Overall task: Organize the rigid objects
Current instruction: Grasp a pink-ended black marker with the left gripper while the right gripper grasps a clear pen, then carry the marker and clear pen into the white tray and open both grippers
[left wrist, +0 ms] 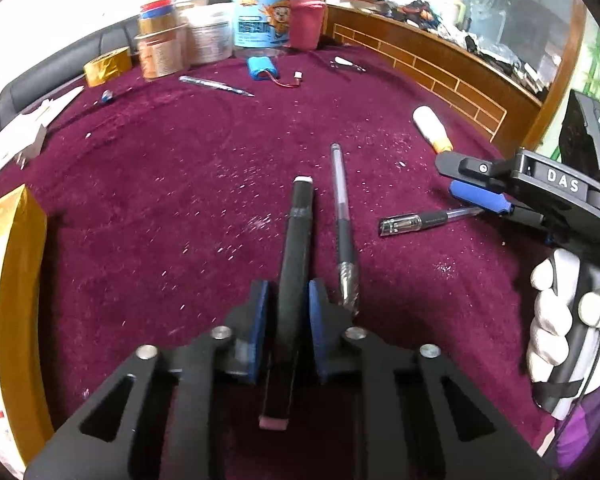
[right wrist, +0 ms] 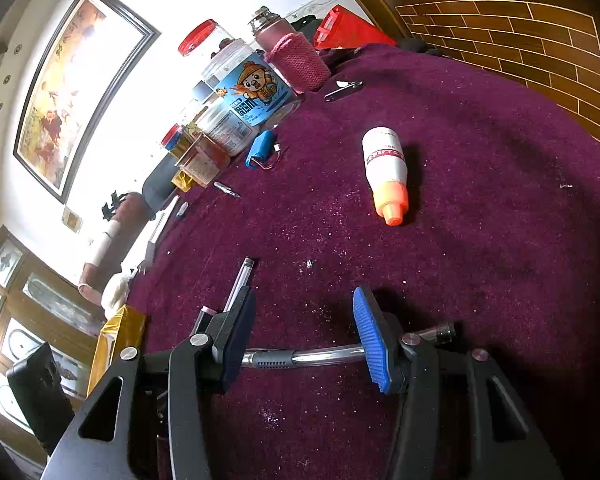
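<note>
My left gripper is shut on a black marker with a white far end, held along the fingers just above the maroon cloth. A clear gel pen lies right beside it. My right gripper is open; a capped clear pen lies crosswise on the cloth between its blue pads, untouched by them. In the left wrist view that gripper hovers over the same pen at the right. A white glue bottle with an orange cap lies farther out.
Jars and a pink-sleeved bottle stand at the table's far edge, with a blue battery pack, a pen, a clip and gold tape. A gold box sits at left. Wood wall at right.
</note>
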Tool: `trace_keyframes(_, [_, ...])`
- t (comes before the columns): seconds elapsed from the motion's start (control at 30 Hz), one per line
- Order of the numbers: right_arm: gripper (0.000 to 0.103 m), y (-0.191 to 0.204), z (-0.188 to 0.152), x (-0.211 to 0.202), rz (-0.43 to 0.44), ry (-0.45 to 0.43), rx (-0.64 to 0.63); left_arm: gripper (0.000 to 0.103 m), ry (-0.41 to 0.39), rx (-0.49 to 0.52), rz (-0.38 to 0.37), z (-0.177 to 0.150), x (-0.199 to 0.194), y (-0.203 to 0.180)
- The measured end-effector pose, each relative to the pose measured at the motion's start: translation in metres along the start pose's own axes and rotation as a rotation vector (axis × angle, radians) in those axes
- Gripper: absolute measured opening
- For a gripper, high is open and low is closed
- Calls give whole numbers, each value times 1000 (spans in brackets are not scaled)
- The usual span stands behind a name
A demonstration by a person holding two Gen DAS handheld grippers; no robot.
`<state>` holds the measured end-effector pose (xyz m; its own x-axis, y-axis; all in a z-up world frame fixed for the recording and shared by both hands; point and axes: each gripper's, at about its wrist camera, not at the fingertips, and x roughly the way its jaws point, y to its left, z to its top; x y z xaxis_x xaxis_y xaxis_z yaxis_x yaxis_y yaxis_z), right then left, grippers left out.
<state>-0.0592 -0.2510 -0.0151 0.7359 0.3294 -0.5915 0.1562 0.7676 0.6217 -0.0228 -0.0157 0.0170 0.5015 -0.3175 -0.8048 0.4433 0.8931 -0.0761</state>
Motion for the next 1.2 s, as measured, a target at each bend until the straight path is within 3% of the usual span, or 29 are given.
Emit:
trace_keyframes(0.03, [46, 0, 0, 0, 1, 0, 1, 50, 1, 27, 4, 2, 3, -6])
trace_keyframes(0.1, [46, 0, 0, 0, 0, 0, 1, 77, -7, 96, -3, 2, 7, -21])
trace_keyframes(0.17, [46, 0, 0, 0, 0, 1, 1, 75, -12, 153, 3, 1, 12, -32])
trace_keyframes(0.2, [46, 0, 0, 0, 1, 0, 3, 64, 3, 121, -18, 3, 13, -28])
trace_keyframes(0.23, [46, 0, 0, -1, 2, 0, 4, 37, -7, 90, -30, 4, 11, -23])
trace_keyframes(0.3, [46, -1, 0, -1, 5, 0, 7, 12, -16, 58, -20, 3, 5, -12])
trace_keyframes(0.37, [46, -2, 0, -1, 7, 0, 10, 12, -7, -42, -99, -1, -2, 10])
trace_keyframes(0.47, [46, 0, 0, 0, -3, 0, 4, 12, -35, -131, -122, -13, -19, 34])
trace_keyframes(0.57, [46, 13, 1, 2, -82, 20, -67, 12, -66, -214, -192, -29, -41, 53])
trace_keyframes(0.63, [46, 35, -2, 3, -208, 43, -168, 12, -103, -241, -221, -39, -59, 61])
trace_keyframes(0.8, [46, 81, -10, 7, -185, 93, -282, 12, -160, -287, -279, -53, -86, 74])
trace_keyframes(0.9, [46, 109, -17, 31, -250, 165, -418, 12, -175, -291, -274, -59, -96, 79])
trace_keyframes(1.03, [45, 119, -28, 65, -330, 274, -527, 12, -183, -306, -270, -71, -105, 88])
trace_keyframes(1.13, [33, 128, -35, 69, -371, 265, -611, 13, -190, -332, -279, -81, -111, 97])
trace_keyframes(1.2, [11, 134, -38, 69, -358, 290, -633, 13, -198, -348, -285, -84, -113, 102])
